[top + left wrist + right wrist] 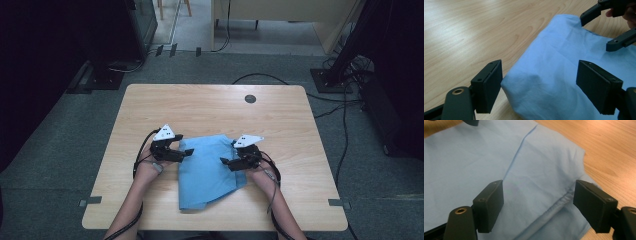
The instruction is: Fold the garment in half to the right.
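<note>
A folded light blue cloth [207, 172] lies flat on the wooden table [210, 107], near its front middle. My left gripper [187, 152] sits at the cloth's left edge, pointing right. In the left gripper view its jaws [539, 82] stand wide apart, with a bulging corner of the cloth [564, 62] between them and not pinched. My right gripper [226, 161] rests over the cloth's right side, pointing left. Its jaws [537, 202] are spread over a seam of the cloth [474, 157], gripping nothing. The right gripper [596, 33] also appears open in the left gripper view.
A small dark round disc [250, 98] sits in the tabletop near the far edge. Cables [345, 120] trail over the grey carpet on the right. Dark equipment stands [105, 75] flank the table at the back, and bare wood surrounds the cloth.
</note>
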`<state>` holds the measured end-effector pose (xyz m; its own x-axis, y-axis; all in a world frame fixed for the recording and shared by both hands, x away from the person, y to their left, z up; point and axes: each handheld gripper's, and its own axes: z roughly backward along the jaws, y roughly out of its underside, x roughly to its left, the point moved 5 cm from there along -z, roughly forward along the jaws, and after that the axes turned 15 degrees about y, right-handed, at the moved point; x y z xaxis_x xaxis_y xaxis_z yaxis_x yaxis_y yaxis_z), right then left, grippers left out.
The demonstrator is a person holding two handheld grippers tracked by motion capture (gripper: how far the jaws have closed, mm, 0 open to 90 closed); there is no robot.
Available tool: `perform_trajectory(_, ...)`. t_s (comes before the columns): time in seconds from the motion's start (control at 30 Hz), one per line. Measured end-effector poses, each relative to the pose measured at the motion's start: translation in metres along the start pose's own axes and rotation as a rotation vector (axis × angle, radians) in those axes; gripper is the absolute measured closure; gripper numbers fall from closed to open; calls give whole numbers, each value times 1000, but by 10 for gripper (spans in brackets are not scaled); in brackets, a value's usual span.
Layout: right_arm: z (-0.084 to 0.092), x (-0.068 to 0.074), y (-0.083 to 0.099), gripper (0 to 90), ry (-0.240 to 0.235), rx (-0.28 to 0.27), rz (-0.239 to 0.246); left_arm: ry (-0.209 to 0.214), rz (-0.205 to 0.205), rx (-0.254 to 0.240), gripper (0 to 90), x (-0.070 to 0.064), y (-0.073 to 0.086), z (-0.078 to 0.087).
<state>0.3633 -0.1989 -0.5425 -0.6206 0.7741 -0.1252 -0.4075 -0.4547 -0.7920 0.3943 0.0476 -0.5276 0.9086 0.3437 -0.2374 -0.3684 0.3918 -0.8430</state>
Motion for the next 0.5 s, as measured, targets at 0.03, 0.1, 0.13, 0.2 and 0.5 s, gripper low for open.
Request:
perform_trajectory(0.03,0,0,1,236,-2,2,3,-1,1,2,215,-1,1,1)
perform_trajectory(0.1,0,0,1,232,-4,2,4,-4,1,3,216,-3,2,2)
perform_trajectory(0.13,-1,0,1,231,-7,1,4,-6,1,4,215,-5,2,2)
perform_trajectory(0.2,-1,0,1,229,-10,6,17,-8,0,8,215,-7,4,3)
perform_trajectory(0.5,0,-3,-3,218,-7,-1,42,-5,22,6,215,-12,11,7)
